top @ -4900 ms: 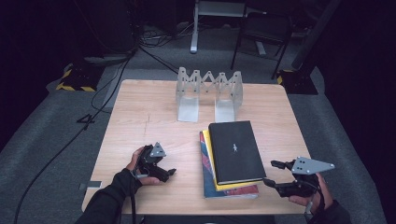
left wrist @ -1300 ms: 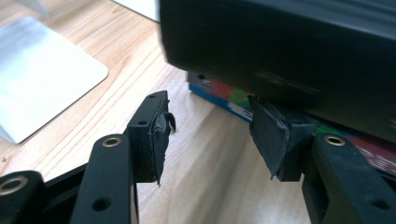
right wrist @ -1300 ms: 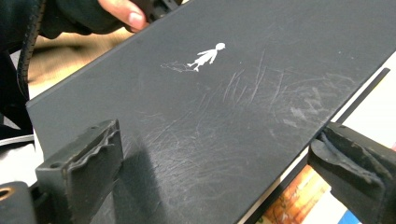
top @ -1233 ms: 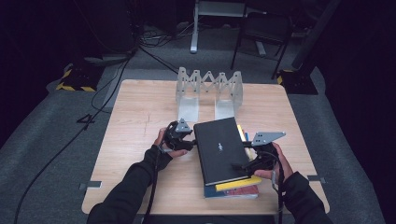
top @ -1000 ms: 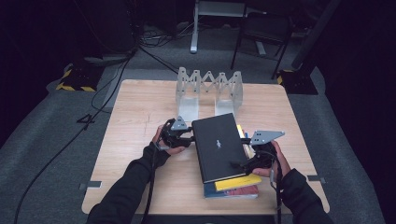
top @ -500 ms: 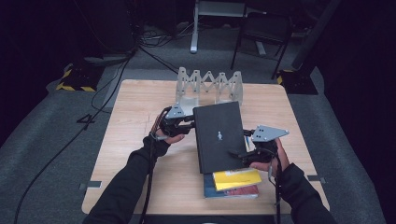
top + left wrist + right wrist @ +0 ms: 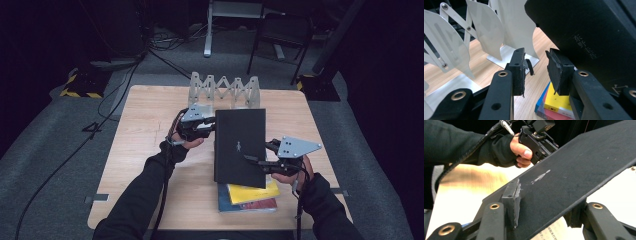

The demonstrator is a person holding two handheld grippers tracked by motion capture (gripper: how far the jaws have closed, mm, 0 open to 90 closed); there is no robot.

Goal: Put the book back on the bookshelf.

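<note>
Black book (image 7: 240,146): I had it lifted off the pile, tilted, at the table's centre.
Right gripper (image 7: 256,161): at 4 o'clock of the book, jaws just closing, clamped over its right edge.
Left gripper (image 7: 209,125): at 10 o'clock of the book; in its own view one pad (image 7: 557,71) lay against the spine, the other (image 7: 518,72) stood clear, so I couldn't tell its grip.
Rack (image 7: 224,90): white accordion stand at 12 o'clock, just beyond the book.
Stack (image 7: 250,198): yellow, red and blue books at 6 o'clock, partly under the black book.
</note>
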